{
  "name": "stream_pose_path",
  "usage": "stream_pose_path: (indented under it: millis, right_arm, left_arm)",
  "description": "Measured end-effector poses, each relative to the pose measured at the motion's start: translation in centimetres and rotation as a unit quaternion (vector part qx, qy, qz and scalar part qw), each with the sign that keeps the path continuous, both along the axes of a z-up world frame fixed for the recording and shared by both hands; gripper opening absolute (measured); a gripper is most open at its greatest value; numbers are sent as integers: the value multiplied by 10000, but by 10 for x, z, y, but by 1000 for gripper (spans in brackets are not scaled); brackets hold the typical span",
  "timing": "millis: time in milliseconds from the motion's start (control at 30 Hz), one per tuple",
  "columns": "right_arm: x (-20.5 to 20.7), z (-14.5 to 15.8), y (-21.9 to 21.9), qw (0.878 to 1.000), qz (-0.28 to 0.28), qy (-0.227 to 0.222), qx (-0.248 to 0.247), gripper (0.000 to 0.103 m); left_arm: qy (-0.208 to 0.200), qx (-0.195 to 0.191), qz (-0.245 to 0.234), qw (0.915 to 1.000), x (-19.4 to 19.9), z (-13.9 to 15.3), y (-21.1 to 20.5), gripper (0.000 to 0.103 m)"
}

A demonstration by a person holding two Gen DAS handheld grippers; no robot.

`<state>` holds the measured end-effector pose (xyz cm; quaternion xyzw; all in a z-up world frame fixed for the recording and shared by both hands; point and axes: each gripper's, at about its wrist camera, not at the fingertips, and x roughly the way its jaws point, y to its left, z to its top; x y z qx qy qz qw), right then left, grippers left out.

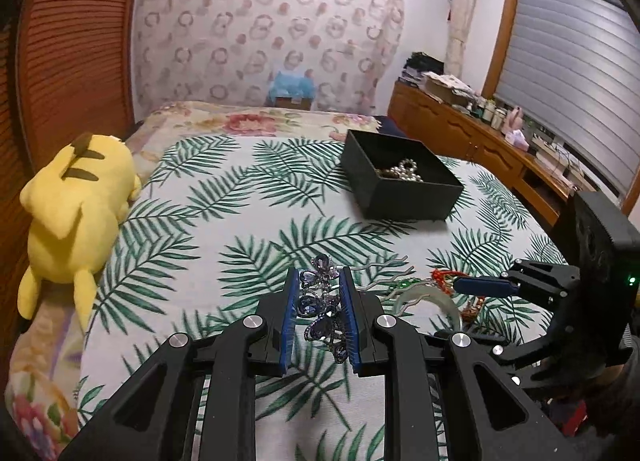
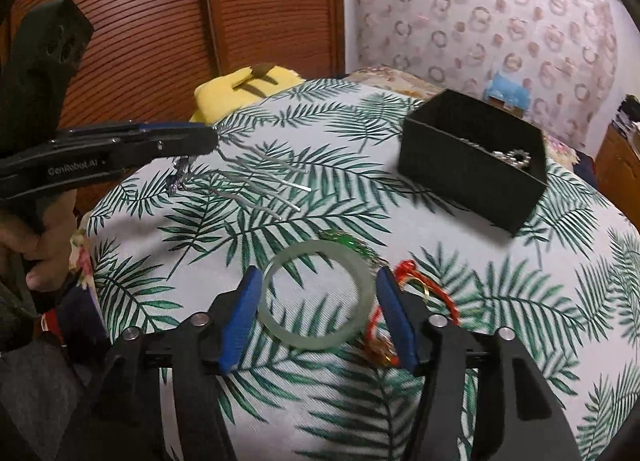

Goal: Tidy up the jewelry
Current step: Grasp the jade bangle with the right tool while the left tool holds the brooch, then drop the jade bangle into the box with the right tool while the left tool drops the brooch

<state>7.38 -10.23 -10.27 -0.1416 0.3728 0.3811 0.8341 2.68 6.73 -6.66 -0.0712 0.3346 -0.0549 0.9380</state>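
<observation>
My left gripper (image 1: 320, 281) is shut on a purple-jewelled hair comb (image 1: 322, 301); its silver prongs (image 2: 276, 189) point toward the box and the comb looks slightly lifted off the leaf-print bed cover. My right gripper (image 2: 318, 275) is open, its fingers on either side of a pale green jade bangle (image 2: 318, 297) lying flat on the cover. A red-cord charm (image 2: 416, 289) and a green pendant (image 2: 344, 241) lie beside the bangle. A black open box (image 1: 400, 177) holds a pearl piece (image 1: 404, 171); it also shows in the right wrist view (image 2: 472, 165).
A yellow plush toy (image 1: 76, 213) lies at the bed's left edge, next to a wooden louvered door (image 1: 72, 41). A wooden dresser (image 1: 480, 141) with clutter runs along the right wall under a shuttered window. A patterned curtain hangs behind the bed.
</observation>
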Motion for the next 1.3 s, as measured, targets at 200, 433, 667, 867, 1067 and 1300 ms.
stream_pose_path:
  millis: [200,433,667,867,1067,1300]
  right_arm:
    - [0,-5,12,9997,122,64,-184,70]
    - [6,-8,12,9994,71,149,-298,75]
    - [3,-17,25,9979,244,76,-603,77]
    - [2,-16,23,9977,270,42,-625,75]
    - [-4,-5,19,9985,288,-101,-460,75]
    - [12,28,-2,9986,32,-463,-239,75]
  left_arm:
    - [-15,-34,110,9999,-4,0,11,19]
    - [-17,-61,137,9999,-4,-1,15,19]
    - [-18,-55,140,9999,-4,-1,15,19]
    - [-16,-52,135,9999,-4,-1,15,19]
    - [-42,-24,91,9999,2,-1,17,19]
    - [-198,81,-18,9998,16,12,9,19]
